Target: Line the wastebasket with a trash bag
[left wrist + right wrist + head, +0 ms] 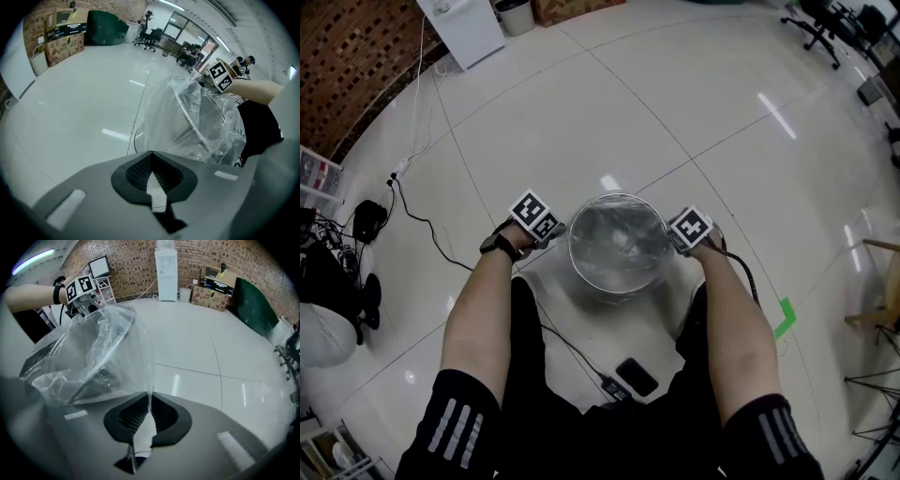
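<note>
Wastebasket point(614, 283), round and light-coloured, stands on the glossy white tiled floor point(675, 122) between the seated person's knees, where both arms can reach its rim from opposite sides. A clear, crinkly plastic trash bag point(619, 239) is draped over its mouth and bulges loosely above the rim rather than sitting flat against the walls.

The left tongs point(151, 154) are at the left side of the rim and the right tongs point(149, 401) at the right side, both pointing steeply down. Holding the film at two opposite points probably keeps the opening spread, so it can be drawn down evenly over the rim.

The right tongs are clenched on the trash bag, and a taut sheet of film rises straight out from between their pads. The left tongs are clenched too. The bag's edge runs down into their tip, so they appear to pinch the film, though it is too thin there to be sure.

The lining looks partly done, as the mouth still has to be pulled snug around the wastebasket.
</note>
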